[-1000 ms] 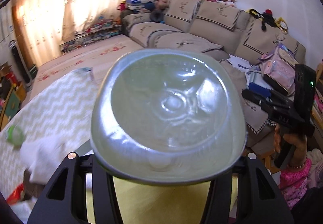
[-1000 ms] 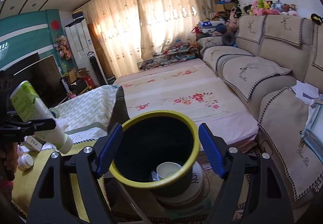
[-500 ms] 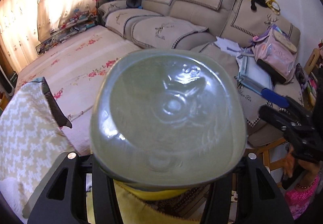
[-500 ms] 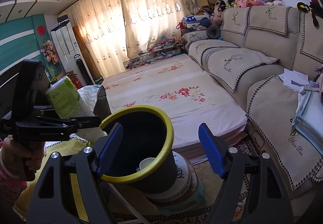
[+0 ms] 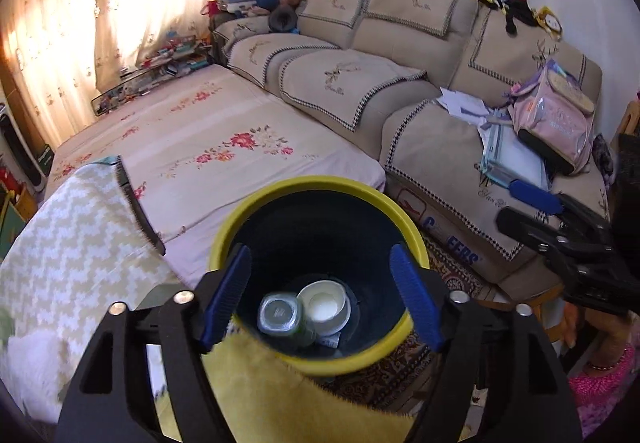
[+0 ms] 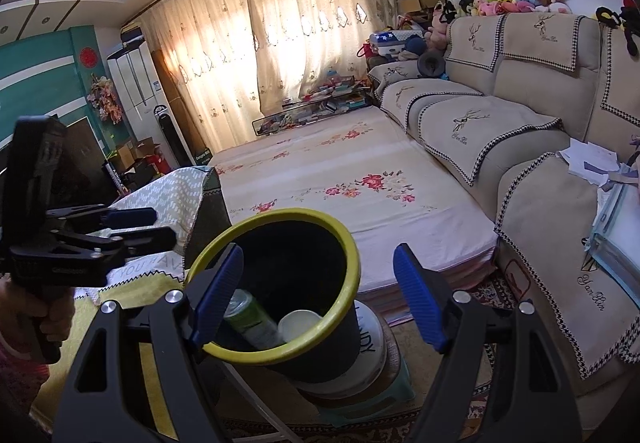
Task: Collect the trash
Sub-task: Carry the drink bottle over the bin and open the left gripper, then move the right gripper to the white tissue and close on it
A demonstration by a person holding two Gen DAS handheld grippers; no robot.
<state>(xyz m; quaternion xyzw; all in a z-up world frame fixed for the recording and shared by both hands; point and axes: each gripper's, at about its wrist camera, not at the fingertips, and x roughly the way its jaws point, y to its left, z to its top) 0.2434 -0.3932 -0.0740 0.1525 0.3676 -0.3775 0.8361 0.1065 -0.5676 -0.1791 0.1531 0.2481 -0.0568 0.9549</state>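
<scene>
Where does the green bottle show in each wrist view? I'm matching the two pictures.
Left wrist view: the green bottle lies at the bin's bottom, low centre, left of the white cup.
Right wrist view: the bottle leans inside the bin, lower centre-left.
Shared landmark: the yellow-rimmed bin.

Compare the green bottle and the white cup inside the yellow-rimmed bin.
The green plastic bottle is tall and leans aslant against the wall of the yellow-rimmed dark bin; the white cup is short and sits mouth-up. The bottle is green and translucent, the cup plain white. Both lie side by side at the bin's bottom.
</scene>
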